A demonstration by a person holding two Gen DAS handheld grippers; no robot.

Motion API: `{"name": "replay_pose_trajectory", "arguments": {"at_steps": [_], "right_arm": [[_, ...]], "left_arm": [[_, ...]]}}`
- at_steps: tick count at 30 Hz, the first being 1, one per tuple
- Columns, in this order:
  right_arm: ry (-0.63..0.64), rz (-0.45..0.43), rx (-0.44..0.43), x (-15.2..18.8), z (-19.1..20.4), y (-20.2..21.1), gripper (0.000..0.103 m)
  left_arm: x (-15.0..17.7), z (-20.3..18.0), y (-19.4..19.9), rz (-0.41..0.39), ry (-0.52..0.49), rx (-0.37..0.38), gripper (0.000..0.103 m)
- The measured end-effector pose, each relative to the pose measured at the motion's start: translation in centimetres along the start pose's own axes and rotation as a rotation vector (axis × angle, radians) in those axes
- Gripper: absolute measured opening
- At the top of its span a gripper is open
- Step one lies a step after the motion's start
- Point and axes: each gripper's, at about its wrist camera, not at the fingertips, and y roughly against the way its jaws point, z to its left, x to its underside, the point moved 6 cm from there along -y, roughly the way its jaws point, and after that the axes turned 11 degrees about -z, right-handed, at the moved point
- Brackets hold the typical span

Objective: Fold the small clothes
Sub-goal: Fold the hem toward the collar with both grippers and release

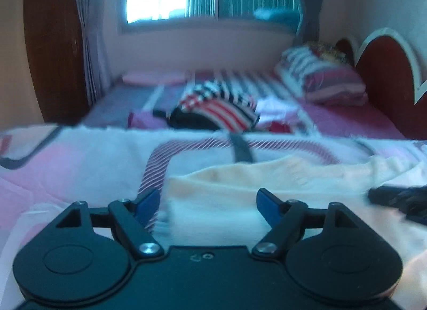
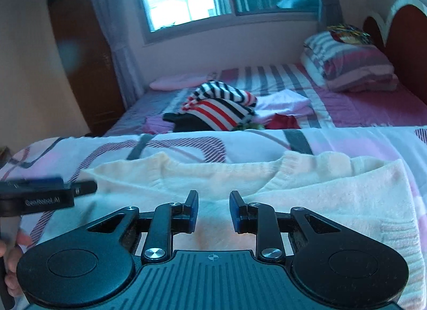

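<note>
Cream knit sweater (image 2: 307, 192) lies spread on the pink-and-white quilt (image 2: 360, 142) at the near edge of the bed, neckline facing away, one side already looking doubled over toward the middle. Both tools are low over it.

Left gripper (image 1: 209, 204): fingers wide apart, nothing between them, hovering at the sweater's left edge where cream knit meets the striped quilt pattern. View is motion-blurred, so contact with the fabric is unclear. Right gripper (image 2: 213, 210): fingers apart with a narrower gap, also empty, over the lower middle of the sweater. The left tool shows at the far left of the right wrist view, just beside the sweater's left side.

Step in hand looks like grabbing the sweater for a fold. To do it well: pinch one layer only at the hem or side edge, not the quilt underneath; the knit is soft and thick, so close fully before lifting. Keep both grips level so the fold line stays straight, and carry the edge across rather than dragging it, or the quilt bunches.

Further back, a pile of clothes (image 2: 221, 108) with a red, white and black striped top waits unfolded, well apart from the sweater. Pillows (image 2: 349, 66) sit by the headboard (image 2: 400, 32).
</note>
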Motion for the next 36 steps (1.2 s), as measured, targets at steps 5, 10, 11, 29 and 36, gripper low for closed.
{"name": "replay_pose_trajectory", "arguments": {"at_steps": [5,10,11,29,36], "right_arm": [[0.04,0.02,-0.031,1.7,1.1,-0.2,0.027],[0.008,-0.023,0.076,0.9,-3.9,2.1,0.027],[-0.008,-0.024,0.147,0.7,-6.2,2.8,0.026],[0.032,0.022,0.032,3.5,-2.7,7.8,0.006],[0.077,0.036,-0.055,4.8,2.1,5.9,0.043]], "left_arm": [[2.3,-4.4,-0.1,0.06,-0.078,0.069,0.08],[2.9,-1.8,-0.1,0.073,-0.033,0.023,0.081],[3.0,-1.2,-0.2,0.075,0.0,0.037,0.081],[4.3,-3.6,4.9,0.034,-0.009,0.022,0.079],[4.6,-5.2,4.4,0.062,-0.056,0.053,0.08]]}}
